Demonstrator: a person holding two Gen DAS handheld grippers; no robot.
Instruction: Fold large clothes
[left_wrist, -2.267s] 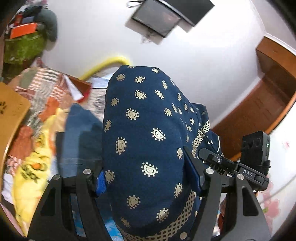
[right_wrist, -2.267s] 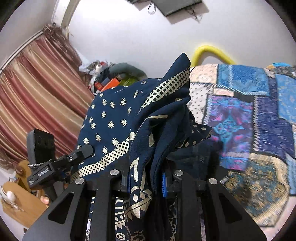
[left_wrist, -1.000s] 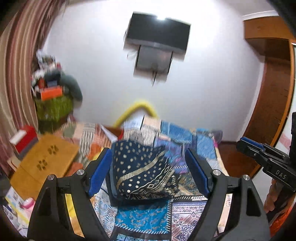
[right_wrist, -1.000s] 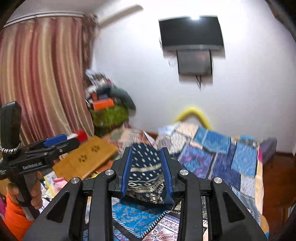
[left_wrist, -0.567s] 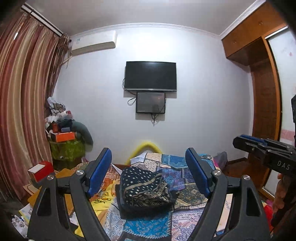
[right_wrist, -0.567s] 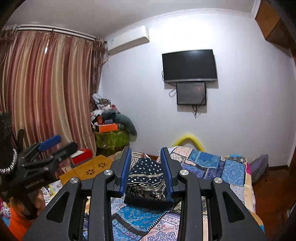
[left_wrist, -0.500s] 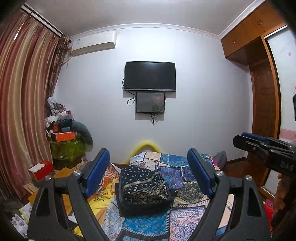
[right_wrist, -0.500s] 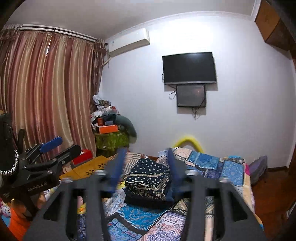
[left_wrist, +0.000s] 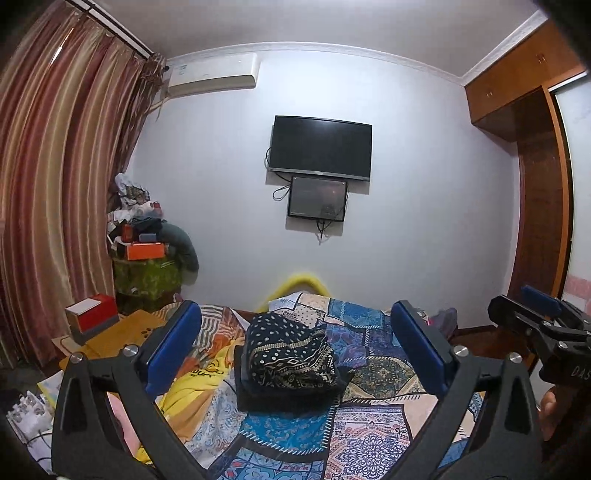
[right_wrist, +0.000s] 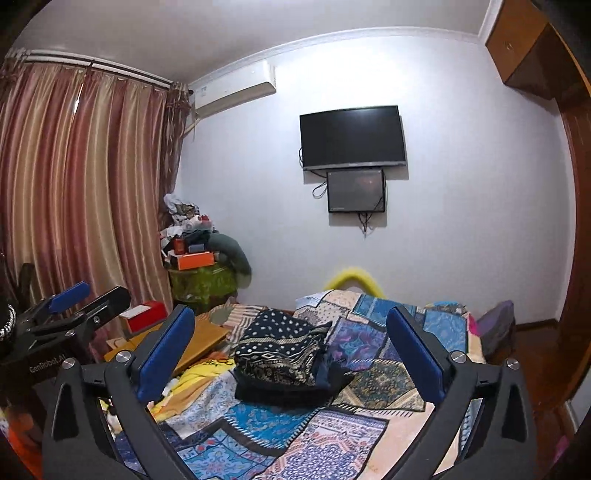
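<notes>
**Q:** Bedroom first — what fills it?

**R:** Pale wall (left_wrist: 424, 206) straight ahead, striped red and gold curtains (left_wrist: 55, 184) down the left side, and a wooden wardrobe (left_wrist: 535, 192) on the right. An air conditioner (left_wrist: 212, 75) sits high on the wall. Below it and to the right hangs a dark television (left_wrist: 320, 147), with a smaller screen (left_wrist: 317, 198) just beneath.

**Q:** And lower down?

**R:** A bed (left_wrist: 369, 428) covered by a patchwork quilt in blues, purples and creams runs toward the wall. A yellow curved tube (left_wrist: 303, 280) shows at its far end. Left of the bed stands a low wooden surface (left_wrist: 110, 336) carrying a red and white box (left_wrist: 92, 317). Behind it, a green-covered stand (left_wrist: 146, 275) is piled with clutter, including an orange box (left_wrist: 144, 251).

**Q:** Where is the clothing?

**R:** The folded garment (left_wrist: 291, 354), navy with cream dots and patterned bands, lies on a dark folded pile on the quilt, near the middle of the bed. It lies well ahead of both tools, touched by neither.

**Q:** The tongs?

**R:** The left tongs (left_wrist: 295, 343) are opening, blue pads set wide, with nothing held between them. The right tongs (right_wrist: 290, 349) are likewise opening wide and hold nothing. Each camera catches the other tool at its edge; a hand (left_wrist: 552, 410) grips the right one's handle.
</notes>
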